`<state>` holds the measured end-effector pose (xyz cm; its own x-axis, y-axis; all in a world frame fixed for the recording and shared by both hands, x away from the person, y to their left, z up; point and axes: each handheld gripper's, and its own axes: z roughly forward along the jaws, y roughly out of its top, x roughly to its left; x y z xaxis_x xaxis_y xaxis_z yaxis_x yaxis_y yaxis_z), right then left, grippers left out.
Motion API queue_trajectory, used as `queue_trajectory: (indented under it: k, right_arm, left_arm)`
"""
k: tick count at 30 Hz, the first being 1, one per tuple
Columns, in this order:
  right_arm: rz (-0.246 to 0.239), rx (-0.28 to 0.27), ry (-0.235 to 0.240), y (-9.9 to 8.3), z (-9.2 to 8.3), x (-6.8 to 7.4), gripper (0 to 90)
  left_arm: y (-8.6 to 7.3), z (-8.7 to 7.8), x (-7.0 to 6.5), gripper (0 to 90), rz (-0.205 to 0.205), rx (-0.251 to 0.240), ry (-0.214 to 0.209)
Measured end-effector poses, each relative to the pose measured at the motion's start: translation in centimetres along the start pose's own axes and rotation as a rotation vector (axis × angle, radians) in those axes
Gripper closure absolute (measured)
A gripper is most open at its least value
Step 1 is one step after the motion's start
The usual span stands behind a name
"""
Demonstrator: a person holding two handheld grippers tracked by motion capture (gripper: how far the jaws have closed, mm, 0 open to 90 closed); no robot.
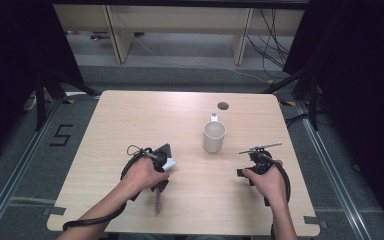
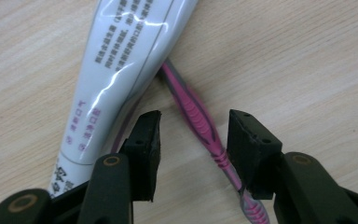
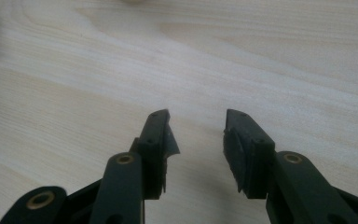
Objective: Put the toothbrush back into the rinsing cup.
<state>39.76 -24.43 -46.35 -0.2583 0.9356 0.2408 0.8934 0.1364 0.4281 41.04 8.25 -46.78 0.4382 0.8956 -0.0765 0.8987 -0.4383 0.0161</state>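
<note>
while jaws straddle it, toothbrush (image 2: 200, 122) lies untouched.

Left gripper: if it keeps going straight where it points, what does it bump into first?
Probably the pink toothbrush, lying between the open left gripper jaws, with the toothpaste tube beside.

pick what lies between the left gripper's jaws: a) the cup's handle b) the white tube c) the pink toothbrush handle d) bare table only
c: in the left gripper view the pink toothbrush runs between the open jaws of the left gripper, with the white tube lying outside them to one side.
</note>
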Motion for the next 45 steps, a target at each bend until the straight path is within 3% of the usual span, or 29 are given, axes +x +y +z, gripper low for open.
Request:
queue_trajectory:
  k: [11,17,22,24,32,37,45]
  right_arm:
    - [-0.009,0.0,0.004,-0.1,0.1,0.1,60.7]
    - [-0.022,-0.017,-0.008,-0.1,0.1,0.0,60.6]
    - [-0.021,-0.017,-0.007,0.0,0.1,0.1,60.5]
    - [-0.013,-0.004,0.016,0.0,0.2,0.2,60.5]
    - [-0.022,-0.009,0.002,-0.1,0.2,0.1,60.4]
    - [0.021,-0.002,0.016,-0.1,0.2,0.4,60.3]
    - [-0.007,-0.005,0.014,-0.1,0.2,0.1,60.0]
  left_arm:
    - [0.3,0.8,-0.2,54.5,0.004,0.024,-0.003]
    - [0.3,1.1,0.0,61.5,0.004,0.028,-0.009]
    - [0.2,1.0,0.1,66.6,0.033,0.039,-0.001]
    - [0.2,1.0,0.0,67.7,0.038,0.039,0.003]
    - [0.0,1.1,-0.3,73.5,0.091,0.036,0.012]
    - [0.0,1.1,-0.5,76.3,0.125,0.041,0.035]
    - [0.0,1.0,-0.8,79.4,0.196,0.064,0.051]
